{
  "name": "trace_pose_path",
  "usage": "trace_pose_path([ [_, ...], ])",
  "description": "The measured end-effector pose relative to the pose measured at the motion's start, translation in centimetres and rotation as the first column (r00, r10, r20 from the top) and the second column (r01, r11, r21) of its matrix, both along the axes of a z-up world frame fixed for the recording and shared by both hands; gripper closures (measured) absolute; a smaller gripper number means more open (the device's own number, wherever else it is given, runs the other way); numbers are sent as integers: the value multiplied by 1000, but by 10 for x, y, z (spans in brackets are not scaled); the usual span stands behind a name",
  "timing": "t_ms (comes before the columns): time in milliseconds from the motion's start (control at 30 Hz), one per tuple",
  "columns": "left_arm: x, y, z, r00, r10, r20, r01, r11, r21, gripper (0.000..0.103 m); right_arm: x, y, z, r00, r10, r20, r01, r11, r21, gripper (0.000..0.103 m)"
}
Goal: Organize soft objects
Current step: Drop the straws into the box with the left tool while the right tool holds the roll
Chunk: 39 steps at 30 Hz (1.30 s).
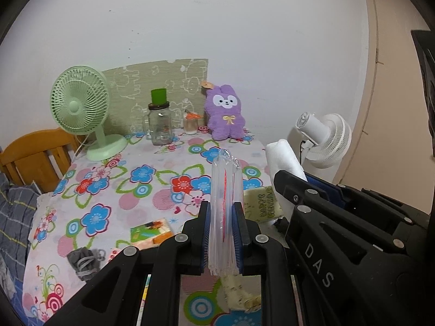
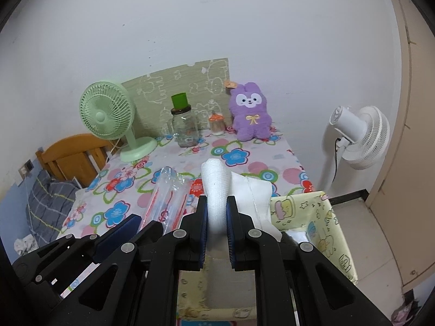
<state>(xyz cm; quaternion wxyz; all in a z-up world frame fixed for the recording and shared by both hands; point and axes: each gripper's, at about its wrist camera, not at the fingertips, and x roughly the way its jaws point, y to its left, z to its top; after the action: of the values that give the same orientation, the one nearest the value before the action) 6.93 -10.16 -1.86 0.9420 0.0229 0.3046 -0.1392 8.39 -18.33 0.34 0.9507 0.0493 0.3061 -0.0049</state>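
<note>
My left gripper (image 1: 221,212) is shut on a flat bundle of clear plastic bags (image 1: 225,179) with a red line; the bundle stands upright between the blue pads. In the right wrist view, the right gripper (image 2: 216,203) is shut on a folded white textured cloth (image 2: 214,179), held over the open yellow fabric box (image 2: 320,217). Both grippers hang side by side above the near right of the flowered tablecloth (image 1: 122,179). A purple plush rabbit (image 2: 250,111) sits upright at the back of the table against the wall.
A green desk fan (image 1: 81,108), a glass jar with a green cup (image 1: 160,125) and a small orange-lidded jar (image 1: 191,123) stand at the back. A grey sock (image 1: 84,260) and a tissue packet (image 1: 151,232) lie near the front. A white floor fan (image 2: 359,135) stands right of the table.
</note>
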Motion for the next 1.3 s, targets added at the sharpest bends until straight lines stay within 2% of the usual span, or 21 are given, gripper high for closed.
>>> trace_pose_path([
  [533, 19, -40, -28, 995, -77, -68, 75, 997, -21, 89, 10, -42, -24, 996, -80, -50, 78, 996, -40, 88],
  [767, 26, -51, -43, 991, -85, -100, 85, 996, -2, 88, 16, -53, -41, 992, -97, -80, 95, 995, -29, 88],
  [1033, 30, -55, -58, 988, -69, -136, 75, 997, 37, 82, 20, -59, -59, 988, -103, -119, 101, 995, -19, 88],
  [1100, 32, -55, -59, 989, -56, -138, 64, 997, 51, 72, 21, -59, -61, 987, -102, -127, 101, 995, -15, 88],
  [1167, 31, -53, -59, 992, -31, -123, 39, 997, 68, 54, 23, -59, -64, 986, -95, -135, 95, 995, -8, 88],
  [1233, 32, -53, -59, 991, -45, -123, 53, 997, 61, 40, 26, -57, -65, 986, -81, -143, 82, 997, -1, 88],
  [1300, 32, -53, -59, 990, -50, -129, 57, 997, 53, 39, 28, -56, -65, 987, -69, -146, 70, 998, 4, 88],
])
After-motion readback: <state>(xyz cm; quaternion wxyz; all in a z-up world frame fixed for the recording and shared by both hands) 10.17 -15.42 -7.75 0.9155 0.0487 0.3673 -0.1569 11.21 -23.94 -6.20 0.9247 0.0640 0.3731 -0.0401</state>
